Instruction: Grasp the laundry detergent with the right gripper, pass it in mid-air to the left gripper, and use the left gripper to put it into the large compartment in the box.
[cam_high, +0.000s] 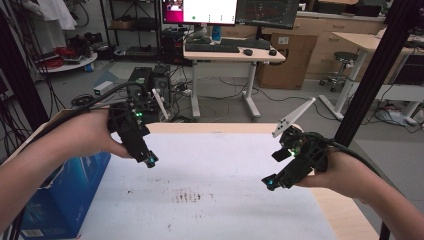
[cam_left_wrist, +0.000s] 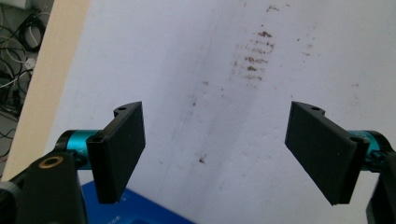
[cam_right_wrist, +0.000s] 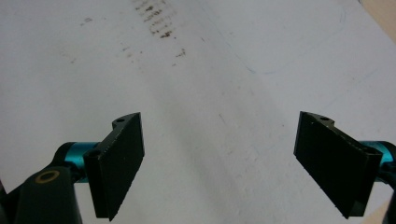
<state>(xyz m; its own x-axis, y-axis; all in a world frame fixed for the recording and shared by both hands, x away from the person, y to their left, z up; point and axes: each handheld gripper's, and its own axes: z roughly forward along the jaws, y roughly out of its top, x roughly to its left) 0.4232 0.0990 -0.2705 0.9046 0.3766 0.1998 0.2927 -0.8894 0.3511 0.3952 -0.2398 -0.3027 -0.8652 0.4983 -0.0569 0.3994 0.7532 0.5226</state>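
At the left edge of the table (cam_high: 165, 128) a blue box (cam_high: 65, 192) sits low against the side, its top just below the level of the white sheet (cam_high: 215, 170) that covers most of the wooden top. Above that left edge the person's left hand (cam_high: 92, 135) holds the left gripper (cam_high: 150, 161), tilted down and inward so its tip hangs over the sheet near the far left corner. In the left gripper view its two black jaws stand wide apart with nothing between them; bare sheet shows in the gap, and a corner of the blue box shows at the bottom of that view.

Near the middle of the sheet, a bit toward the near edge, lies a patch of brown smudges (cam_high: 189, 196) in short rows, with a few loose specks around it. It is roughly midway between the two grippers and well apart from both; neither touches it. The patch also appears at the top of each gripper view.

Toward the right edge the right hand (cam_high: 345, 172) carries the right gripper (cam_high: 272, 182), pointing down and left, its tip over the sheet. A pale three-cornered plate (cam_high: 294, 117) sticks up from its top. Its jaws also stand wide apart, holding nothing, with clean white sheet between them.
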